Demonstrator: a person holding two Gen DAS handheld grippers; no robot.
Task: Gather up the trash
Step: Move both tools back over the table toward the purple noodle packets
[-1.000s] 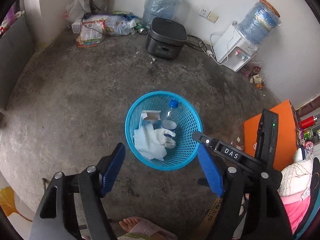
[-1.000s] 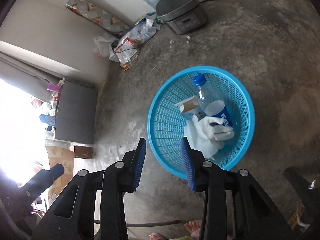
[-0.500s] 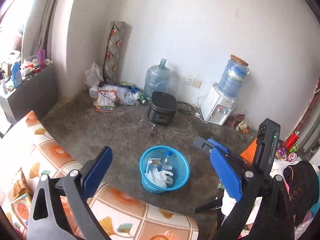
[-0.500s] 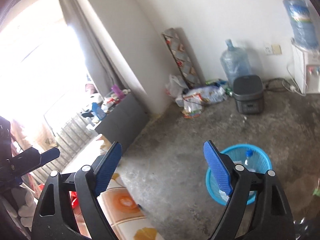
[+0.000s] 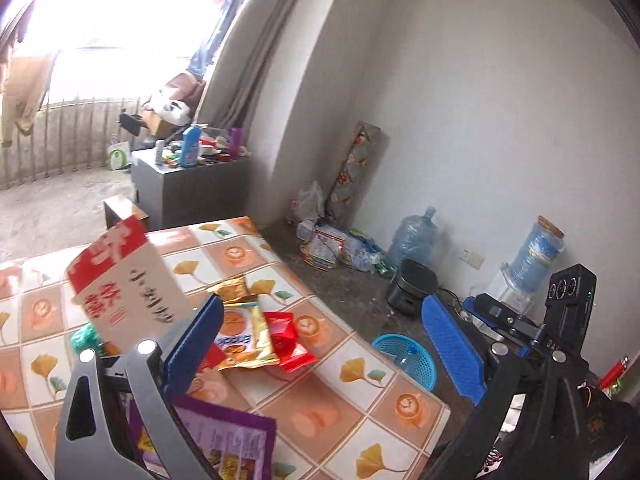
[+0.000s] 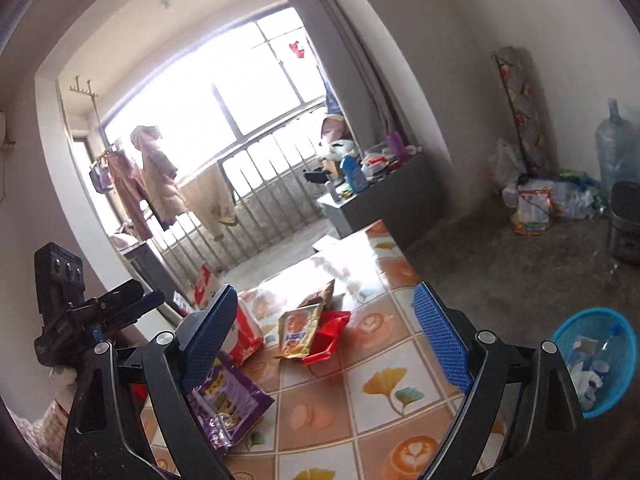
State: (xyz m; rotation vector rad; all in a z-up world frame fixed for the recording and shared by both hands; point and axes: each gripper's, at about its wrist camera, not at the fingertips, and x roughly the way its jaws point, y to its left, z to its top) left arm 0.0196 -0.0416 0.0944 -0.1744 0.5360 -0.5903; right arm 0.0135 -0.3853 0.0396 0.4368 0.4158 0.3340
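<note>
Both the left gripper [image 5: 320,344] and right gripper [image 6: 332,340] have just been opening and hold nothing. Snack wrappers [image 6: 308,330] lie mid-frame on the tiled table [image 6: 400,384]; the blue basket [image 6: 624,396], lower right, already holds trash. Next is probably reaching down to clamp a wrapper.

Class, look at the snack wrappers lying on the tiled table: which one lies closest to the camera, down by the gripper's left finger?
The purple wrapper. It lies at the table's near edge beside that finger, while the gold wrapper and red wrapper lie farther back, mid-table.

Blown-out daylight from the window [image 6: 208,92], glare on the tablecloth [image 6: 340,268], soft motion blur, fisheye-bent edges.
</note>
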